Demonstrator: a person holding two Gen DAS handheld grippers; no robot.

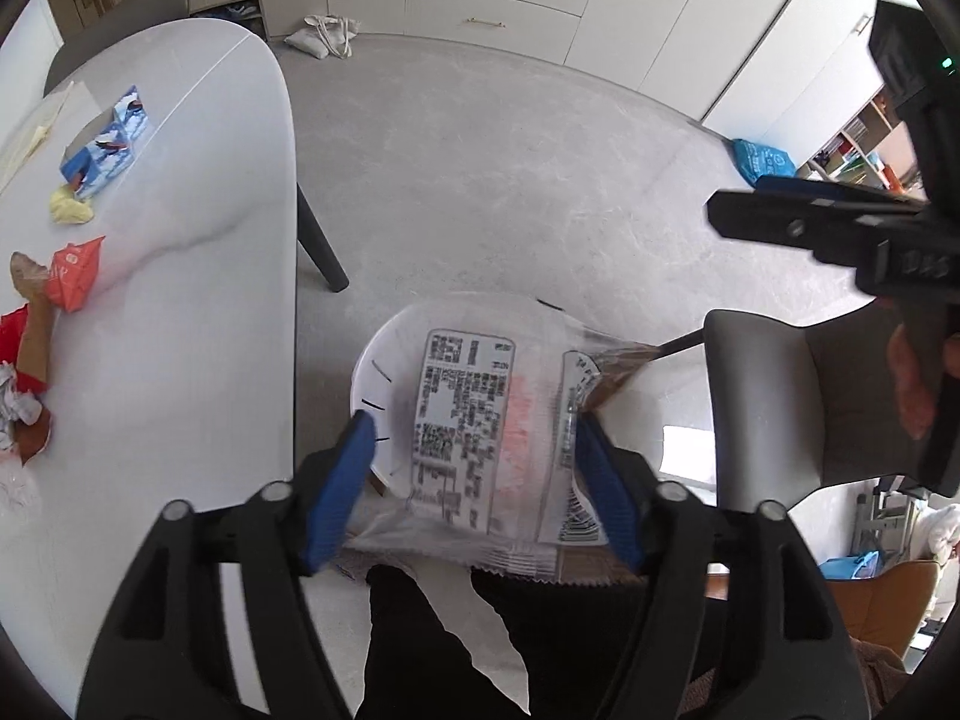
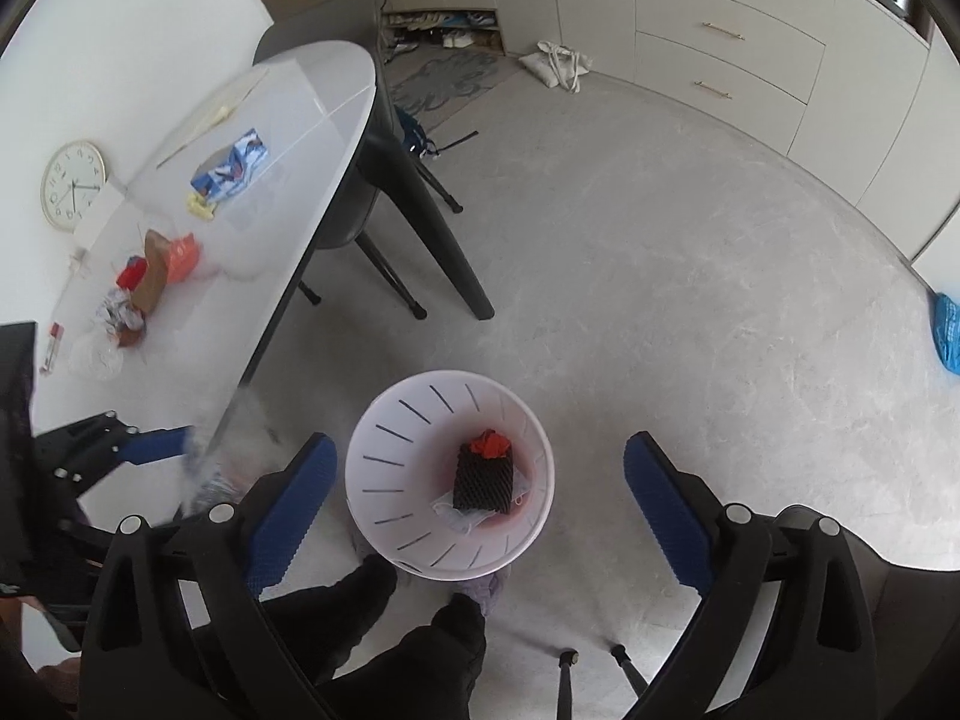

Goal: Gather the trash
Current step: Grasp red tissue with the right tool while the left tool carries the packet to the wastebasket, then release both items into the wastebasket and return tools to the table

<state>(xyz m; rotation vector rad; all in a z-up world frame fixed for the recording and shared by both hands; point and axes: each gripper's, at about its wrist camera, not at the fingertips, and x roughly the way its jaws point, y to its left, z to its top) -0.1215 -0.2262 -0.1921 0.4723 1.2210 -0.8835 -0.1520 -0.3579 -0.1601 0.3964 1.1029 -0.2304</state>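
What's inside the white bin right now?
In the bin: a black foam net with red trash on it, lying on a clear wrapper. Anything beneath is hidden.
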